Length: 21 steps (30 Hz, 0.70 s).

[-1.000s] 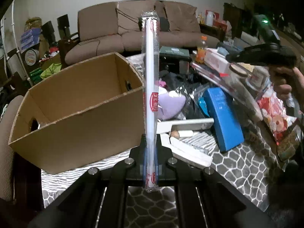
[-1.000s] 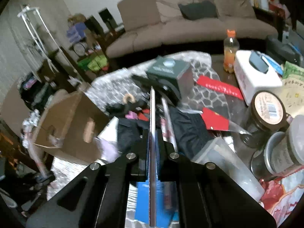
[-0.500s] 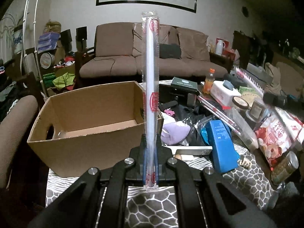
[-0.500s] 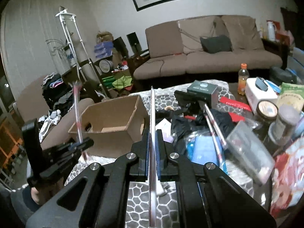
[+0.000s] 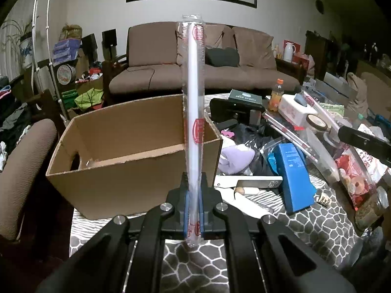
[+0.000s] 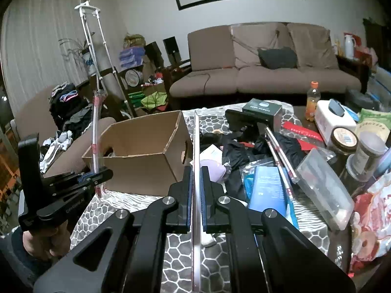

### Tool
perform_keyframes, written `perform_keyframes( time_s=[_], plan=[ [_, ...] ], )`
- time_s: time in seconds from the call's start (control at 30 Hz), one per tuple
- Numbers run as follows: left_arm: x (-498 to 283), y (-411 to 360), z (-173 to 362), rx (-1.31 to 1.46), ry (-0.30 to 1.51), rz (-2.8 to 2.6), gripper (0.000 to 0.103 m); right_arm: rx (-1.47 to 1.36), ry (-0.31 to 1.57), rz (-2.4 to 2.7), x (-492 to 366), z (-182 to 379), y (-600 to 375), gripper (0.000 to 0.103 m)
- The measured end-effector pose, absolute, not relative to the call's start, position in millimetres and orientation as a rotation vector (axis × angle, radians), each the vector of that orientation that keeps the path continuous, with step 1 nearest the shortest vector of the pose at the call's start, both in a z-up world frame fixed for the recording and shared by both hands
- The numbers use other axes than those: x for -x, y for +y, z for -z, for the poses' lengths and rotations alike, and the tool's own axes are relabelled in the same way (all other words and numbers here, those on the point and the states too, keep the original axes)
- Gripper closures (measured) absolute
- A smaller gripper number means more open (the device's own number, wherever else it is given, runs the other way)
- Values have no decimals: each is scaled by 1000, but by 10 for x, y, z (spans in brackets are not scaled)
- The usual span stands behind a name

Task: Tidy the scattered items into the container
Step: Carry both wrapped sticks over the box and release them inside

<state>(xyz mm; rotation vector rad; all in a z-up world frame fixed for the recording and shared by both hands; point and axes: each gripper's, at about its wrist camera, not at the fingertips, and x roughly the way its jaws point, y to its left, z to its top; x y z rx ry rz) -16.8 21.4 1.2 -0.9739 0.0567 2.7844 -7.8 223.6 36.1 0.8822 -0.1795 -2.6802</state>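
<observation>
An open cardboard box (image 5: 127, 161) stands on the patterned tablecloth, also seen as the cardboard box (image 6: 144, 153) in the right wrist view. My left gripper (image 5: 193, 200) is shut on a long wrapped straw (image 5: 193, 102) with red logos, held upright in front of the box's right corner. My right gripper (image 6: 196, 190) is shut on a second wrapped straw (image 6: 196, 151), seen edge-on, pointing toward the box's right wall. From the right wrist view the left gripper (image 6: 95, 178) with its straw (image 6: 95, 131) is beside the box's near left corner.
Clutter covers the table right of the box: a blue carton (image 5: 292, 171), a purple soft item (image 5: 234, 157), more wrapped straws (image 5: 290, 131), a clear plastic case (image 6: 325, 185), jars (image 6: 344, 139), an orange bottle (image 5: 276, 94), a tissue box (image 6: 332, 119). A sofa (image 5: 195, 68) stands behind.
My right gripper swung left from over the clutter and now faces the box, with the left gripper in its view. The left view pulled back and tilted up; the straw stays gripped.
</observation>
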Motion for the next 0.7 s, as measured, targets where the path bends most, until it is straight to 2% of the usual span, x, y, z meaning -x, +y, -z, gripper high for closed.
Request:
perform_keyframes(
  time_s=[0.7],
  plan=[
    [347,166,156,1074,47,-2724,97,-923,-158,2633,246,-223,2095,97]
  ],
)
